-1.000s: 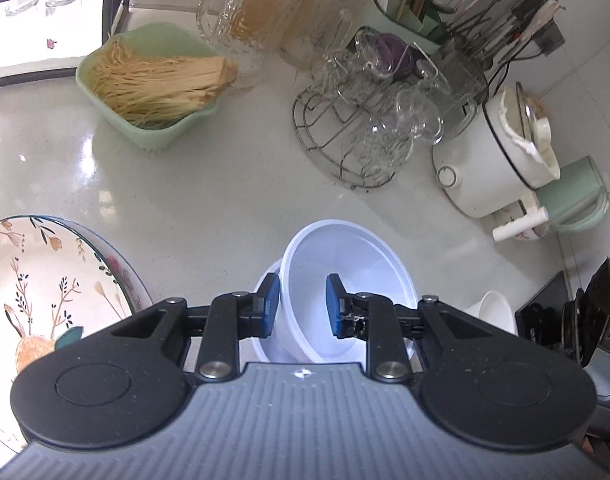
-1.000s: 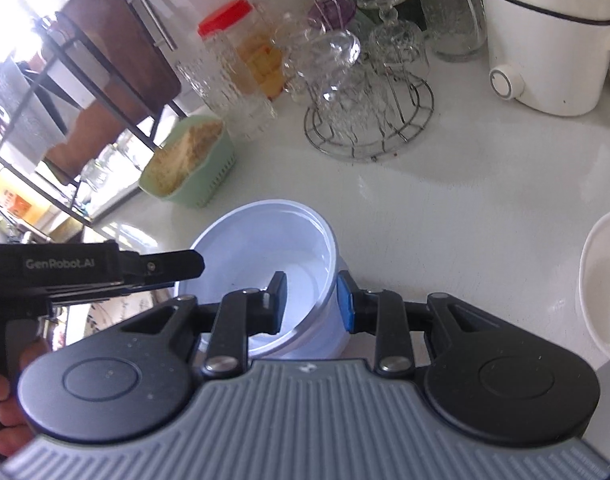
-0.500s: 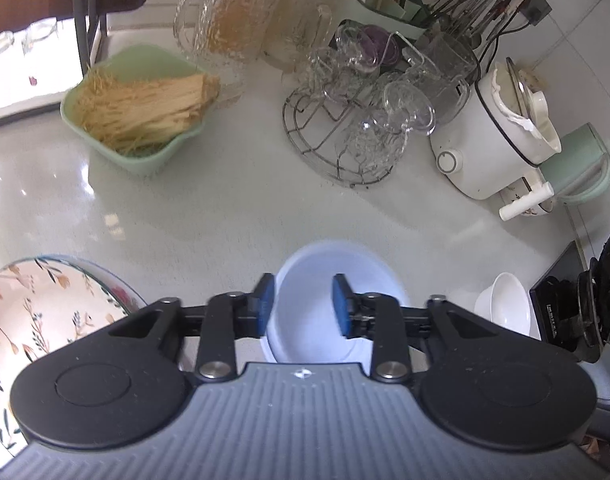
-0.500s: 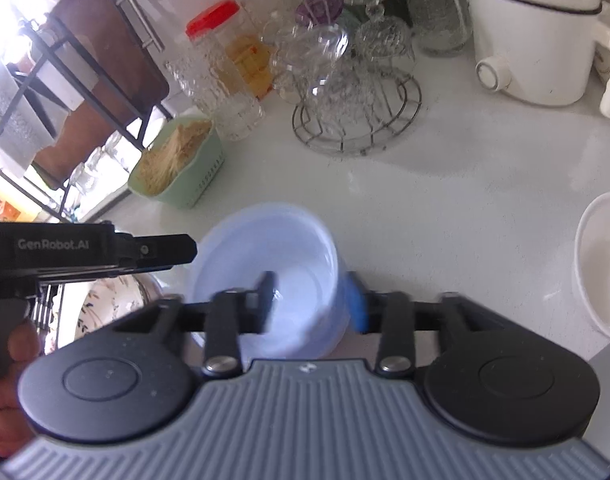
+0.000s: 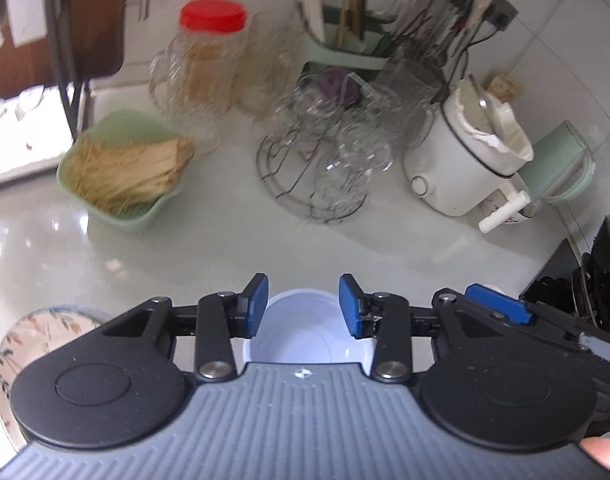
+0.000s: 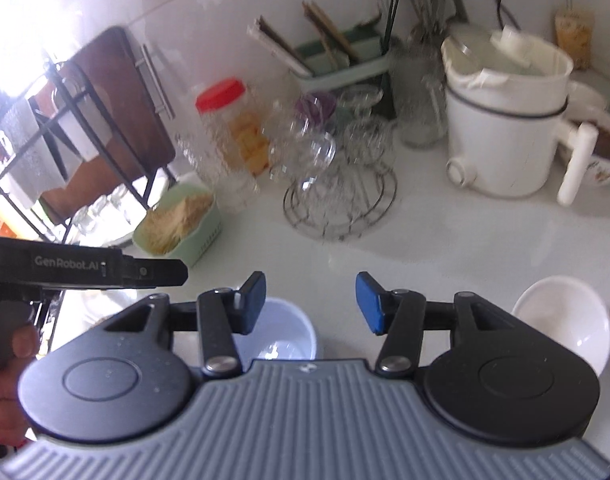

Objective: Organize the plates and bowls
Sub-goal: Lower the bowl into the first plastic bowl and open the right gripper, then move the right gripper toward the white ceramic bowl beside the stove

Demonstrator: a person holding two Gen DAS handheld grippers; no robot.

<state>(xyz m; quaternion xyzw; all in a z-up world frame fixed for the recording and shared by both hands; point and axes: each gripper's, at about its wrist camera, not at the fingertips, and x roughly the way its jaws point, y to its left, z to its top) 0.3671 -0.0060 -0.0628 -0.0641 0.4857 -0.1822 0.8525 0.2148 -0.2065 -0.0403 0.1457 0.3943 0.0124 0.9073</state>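
Note:
A pale blue-white bowl [image 5: 301, 336] stands on the white counter, and it also shows in the right wrist view as the bowl [image 6: 283, 334]. My left gripper [image 5: 303, 304] hangs above it, open, its blue pads clear of the rim. My right gripper [image 6: 311, 300] is open too, above and slightly right of the bowl, nothing between its fingers. One of its blue pads [image 5: 497, 304] shows in the left wrist view. A floral plate [image 5: 29, 344] lies at the lower left. A small white bowl [image 6: 565, 320] sits to the right.
Behind stand a green basket of dry noodles [image 5: 121, 168], a red-lidded glass jar [image 5: 209, 64], a wire rack of glasses [image 5: 325, 160], a white electric pot [image 5: 465, 152] and a green kettle [image 5: 561, 168]. Dark cookware [image 5: 593, 280] is at the right edge. A hand [image 6: 1, 380] holds the left tool.
Both grippers let go of the bowl's rim, opened and rose away from it. The bowl now looks smaller and lower in both views.

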